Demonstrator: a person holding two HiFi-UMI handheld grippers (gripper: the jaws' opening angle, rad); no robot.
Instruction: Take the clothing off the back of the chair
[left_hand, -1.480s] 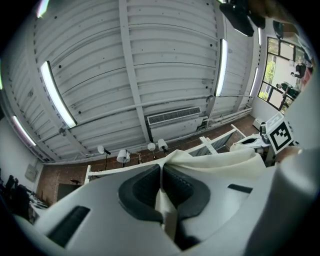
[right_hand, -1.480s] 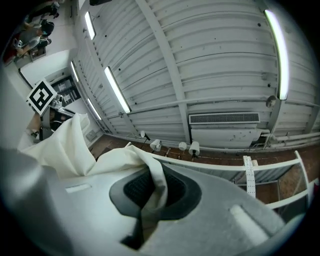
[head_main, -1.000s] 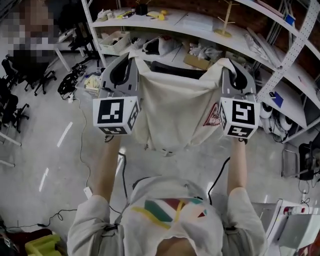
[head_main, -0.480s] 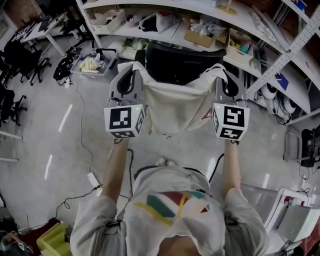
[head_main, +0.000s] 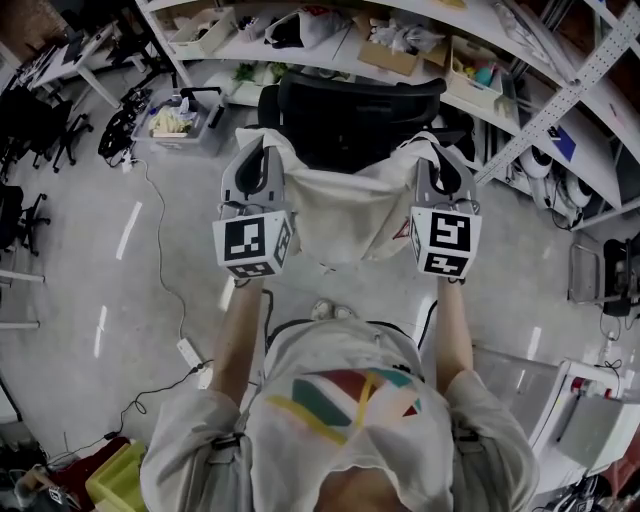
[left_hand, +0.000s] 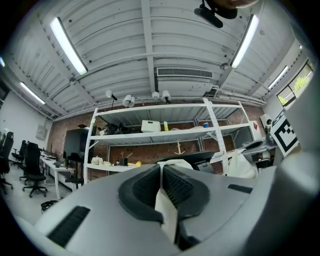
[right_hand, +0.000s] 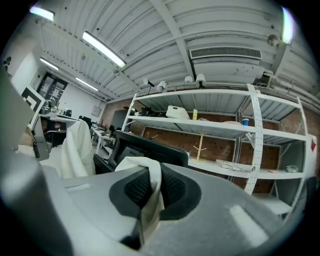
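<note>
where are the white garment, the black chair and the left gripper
white garment (head_main: 345, 205): head view, middle of the hanging cloth
black chair (head_main: 350, 110): head view, backrest
left gripper (left_hand: 161, 167): left gripper view, between its jaw tips, where they pinch the garment

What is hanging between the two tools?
The white clothing, stretched from the left tool to the right tool, both shut on it. The head view shows it.

Grey left tongs (head_main: 261, 148), right tongs (head_main: 439, 152), pale printed T-shirt (head_main: 340, 425)
</note>
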